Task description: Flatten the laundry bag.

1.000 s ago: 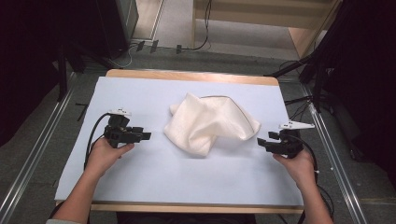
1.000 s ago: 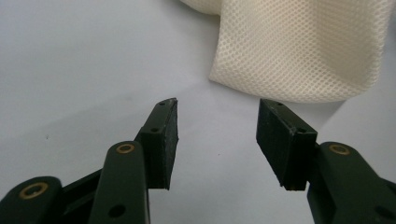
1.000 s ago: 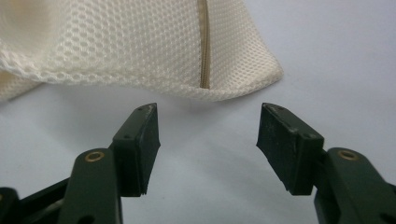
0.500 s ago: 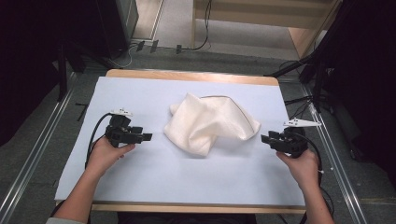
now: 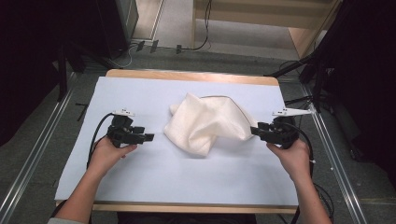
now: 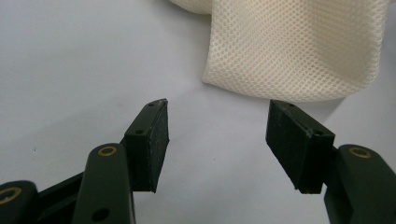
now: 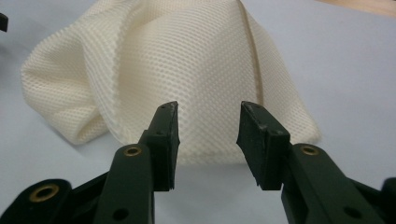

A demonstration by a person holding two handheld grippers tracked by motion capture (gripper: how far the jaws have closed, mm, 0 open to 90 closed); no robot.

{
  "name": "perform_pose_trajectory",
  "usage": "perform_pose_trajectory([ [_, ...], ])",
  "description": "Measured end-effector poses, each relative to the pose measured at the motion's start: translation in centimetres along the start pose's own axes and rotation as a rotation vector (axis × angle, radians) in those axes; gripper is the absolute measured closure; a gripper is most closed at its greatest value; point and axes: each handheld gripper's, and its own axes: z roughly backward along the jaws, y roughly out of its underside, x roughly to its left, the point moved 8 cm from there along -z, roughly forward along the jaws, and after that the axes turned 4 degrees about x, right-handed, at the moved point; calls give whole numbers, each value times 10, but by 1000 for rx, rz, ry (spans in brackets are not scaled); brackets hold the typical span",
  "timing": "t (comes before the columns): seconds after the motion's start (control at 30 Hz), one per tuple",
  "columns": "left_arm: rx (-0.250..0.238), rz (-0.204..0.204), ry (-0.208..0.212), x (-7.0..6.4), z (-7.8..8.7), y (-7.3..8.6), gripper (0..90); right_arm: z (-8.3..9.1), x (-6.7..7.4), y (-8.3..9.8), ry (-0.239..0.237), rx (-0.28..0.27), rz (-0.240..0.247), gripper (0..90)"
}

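Observation:
A crumpled cream mesh cloth [image 5: 205, 123] lies in the middle of the pale sheet [image 5: 140, 182]. My left gripper [image 5: 148, 136] rests on the sheet just left of the cloth and points at it. Its jaws have just been opening and stand wide apart with nothing between them. In the left gripper view the gripper [image 6: 217, 135] is a short way from a cloth [image 6: 299, 51] fold. My right gripper [image 5: 254, 129] is at the cloth's right edge. Its jaws have just been closing. In the right gripper view the gripper [image 7: 208, 140] is partly open, with the cloth [image 7: 187, 60] just beyond the tips and not pinched.
The sheet covers a wooden table [image 5: 187, 74]. Metal rails [image 5: 336, 158] run along both sides on the floor. Cables [image 5: 95, 140] trail from each gripper. Dark equipment and floor cables [image 5: 149, 46] lie beyond the far edge.
The right hand has lifted and shifted left toward the cloth's edge, and its jaws have narrowed. The left hand has stayed in place with its jaws spread wider.

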Motion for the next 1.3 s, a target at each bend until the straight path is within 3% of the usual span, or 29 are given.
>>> perform_pose_trajectory([
  [0.23, -3, 2, 6, 0, 0, 0, 400, -11, 21, -14, -26, 15, 55, 580],
  [0.4, -7, 11, -3, 2, 2, 1, 401, -21, 31, -32, -42, 7, 87, 743],
  [0.5, -12, 19, -3, 3, 3, 2, 401, -32, 33, -40, -59, 22, 71, 770],
  [0.57, -15, 21, 0, 3, 4, 2, 400, -39, 35, -45, -73, 24, 58, 712],
  [0.63, -18, 23, -6, 4, 5, 2, 400, -41, 37, -48, -77, 27, 52, 712],
  [0.83, -27, 35, -12, 7, 8, 5, 400, -48, 49, -69, -99, 6, 86, 638],
  [1.03, -33, 42, -18, 8, 12, 8, 400, -72, 60, -72, -110, 55, 109, 568],
  [1.17, -32, 45, -22, 10, 14, 10, 400, -82, 60, -71, -110, 81, 104, 597],
  [1.3, -34, 60, -30, 14, 17, 13, 400, -90, 63, -65, -172, 120, 83, 687],
])
